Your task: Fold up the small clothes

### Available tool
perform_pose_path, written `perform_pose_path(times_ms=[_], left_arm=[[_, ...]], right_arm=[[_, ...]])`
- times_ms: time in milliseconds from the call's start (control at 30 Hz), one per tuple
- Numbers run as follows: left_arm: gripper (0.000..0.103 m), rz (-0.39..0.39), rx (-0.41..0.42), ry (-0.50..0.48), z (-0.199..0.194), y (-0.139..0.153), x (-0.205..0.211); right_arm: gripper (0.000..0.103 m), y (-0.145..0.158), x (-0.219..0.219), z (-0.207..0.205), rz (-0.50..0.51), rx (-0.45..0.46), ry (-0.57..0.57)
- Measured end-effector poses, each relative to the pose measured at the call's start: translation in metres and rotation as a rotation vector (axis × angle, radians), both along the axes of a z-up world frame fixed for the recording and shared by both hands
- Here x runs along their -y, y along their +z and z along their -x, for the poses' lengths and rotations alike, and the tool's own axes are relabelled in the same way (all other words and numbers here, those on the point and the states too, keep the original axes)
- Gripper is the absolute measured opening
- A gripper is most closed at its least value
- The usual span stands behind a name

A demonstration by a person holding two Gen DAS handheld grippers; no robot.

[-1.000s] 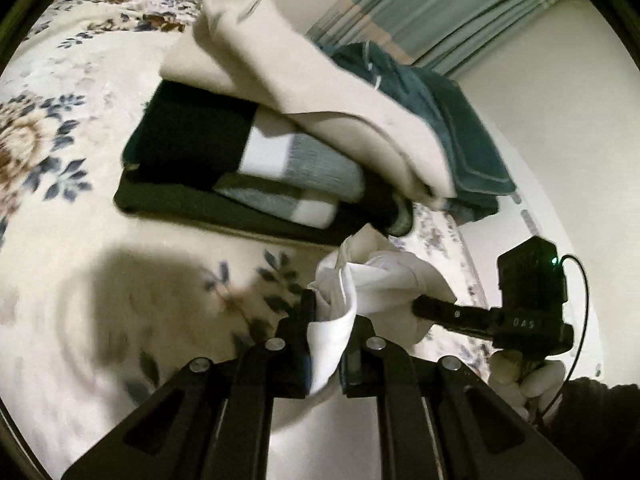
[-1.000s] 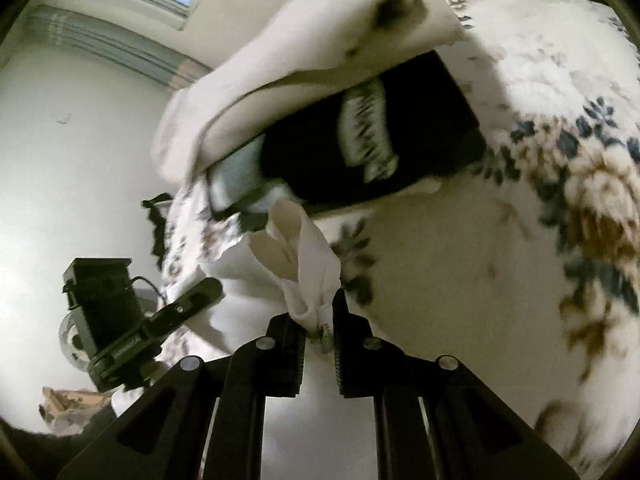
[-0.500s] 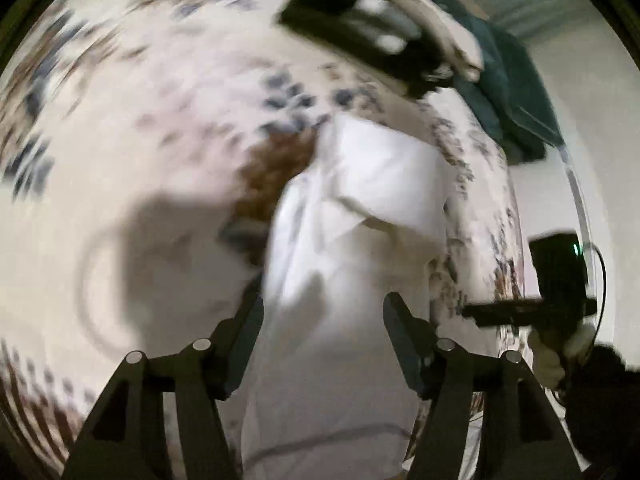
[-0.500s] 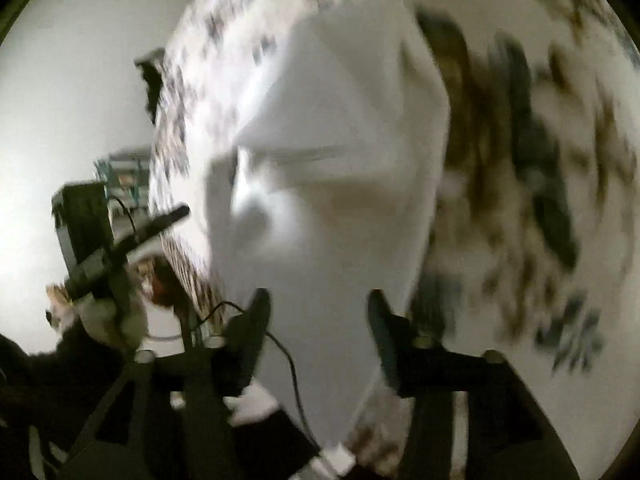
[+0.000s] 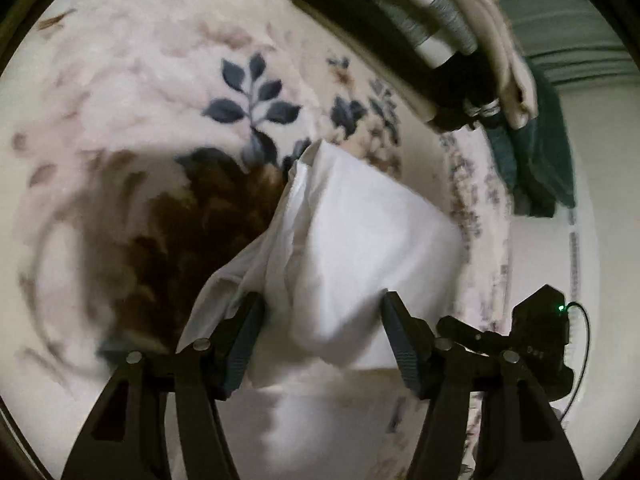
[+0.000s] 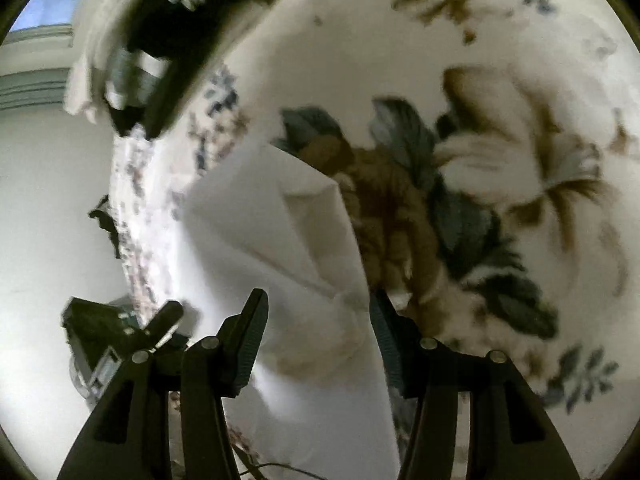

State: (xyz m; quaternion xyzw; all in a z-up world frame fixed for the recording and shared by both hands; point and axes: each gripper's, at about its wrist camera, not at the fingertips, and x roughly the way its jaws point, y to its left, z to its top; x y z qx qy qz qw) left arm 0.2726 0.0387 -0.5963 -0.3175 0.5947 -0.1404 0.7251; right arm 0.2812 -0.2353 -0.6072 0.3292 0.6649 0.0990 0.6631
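Note:
A white garment [image 5: 356, 248] lies folded over on the floral bedspread [image 5: 132, 92]. My left gripper [image 5: 322, 322] is open, its jaws wide apart just above the garment's near edge, holding nothing. In the right wrist view the same white garment [image 6: 280, 248] lies with a folded flap on top. My right gripper [image 6: 318, 320] is open over it, jaws wide apart and empty. The right gripper's body [image 5: 540, 340] shows at the lower right of the left wrist view, and the left gripper's body [image 6: 104, 340] shows at the lower left of the right wrist view.
A stack of folded clothes [image 5: 420, 36], black, grey-white and beige, sits farther back on the bed, seen also in the right wrist view [image 6: 160, 40]. A dark teal garment [image 5: 536, 160] lies by the bed edge. Curtains [image 5: 560, 32] and a pale wall stand beyond.
Both grippers, shut on the bunched white garment a second ago, have opened and let it go. The garment now lies spread and folded on the bedspread, nearer than the stack.

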Motion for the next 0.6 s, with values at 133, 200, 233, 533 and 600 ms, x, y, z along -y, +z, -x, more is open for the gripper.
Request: perform_pose_path(times_ms=[133,200,233,533,600], left_arm=[[0.008,-0.029,0.066,-0.037,0.009,0.019,0.003],[0.007,-0.029,0.106,-0.037,0.014,0.036,0.002],[0.007,-0.03,0.119,-0.038,0.018,0.046,0.001],[0.012,-0.053,-0.043,-0.109,0.068,0.035,-0.004],[0.022,-0.114,-0.098,-0.111,0.08,0.027,-0.009]], right_arm=[[0.011,-0.008,-0.008,0.011,-0.069,0.002,0.007],[0.009,0.001,-0.013,0.013,-0.101,0.018,0.006],[0.008,0.009,-0.013,0.018,-0.118,0.028,-0.006],[0.012,0.009,-0.018,0.071,-0.06,-0.122,0.066],[0.018,-0.008,-0.02,0.081,-0.003,-0.22,0.107]])
